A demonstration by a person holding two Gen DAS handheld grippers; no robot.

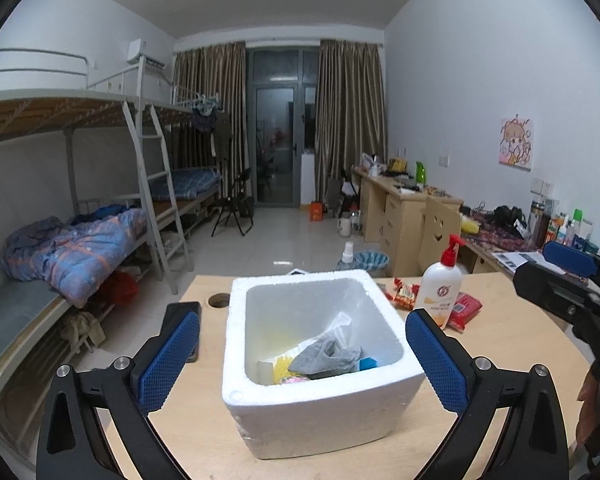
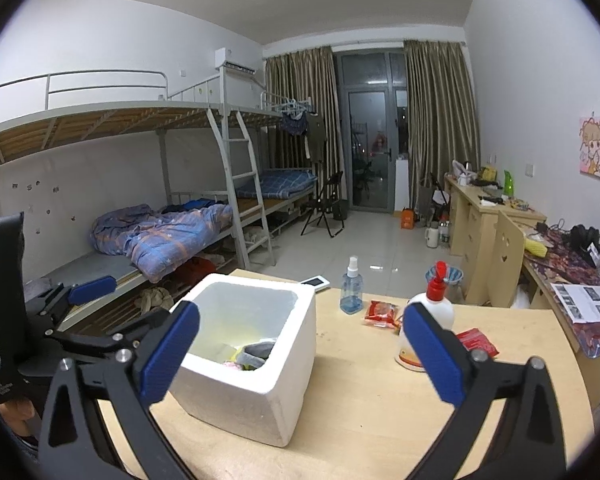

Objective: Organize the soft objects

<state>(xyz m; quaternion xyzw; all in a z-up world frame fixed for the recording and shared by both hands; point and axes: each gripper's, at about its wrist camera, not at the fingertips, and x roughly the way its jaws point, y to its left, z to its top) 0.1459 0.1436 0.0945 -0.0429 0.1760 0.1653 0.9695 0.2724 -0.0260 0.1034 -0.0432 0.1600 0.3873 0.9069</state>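
Observation:
A white foam box (image 1: 320,412) stands on the wooden table (image 1: 500,360). Inside it lie a grey sock (image 1: 324,358), a crumpled white tissue (image 1: 340,326) and small yellow, blue and pink items. My left gripper (image 1: 300,364) is open and empty, its fingers on either side of the box. My right gripper (image 2: 300,354) is open and empty, above the table to the right of the box (image 2: 260,400). The grey sock (image 2: 260,350) shows partly over the box rim. The right gripper also shows at the right edge of the left wrist view (image 1: 568,276).
A white pump bottle (image 1: 440,284) with a red top and red snack packets (image 1: 466,310) lie right of the box. A clear spray bottle (image 2: 352,288) stands behind. A phone (image 1: 184,312) lies left of the box. Bunk beds are at left, desks at right.

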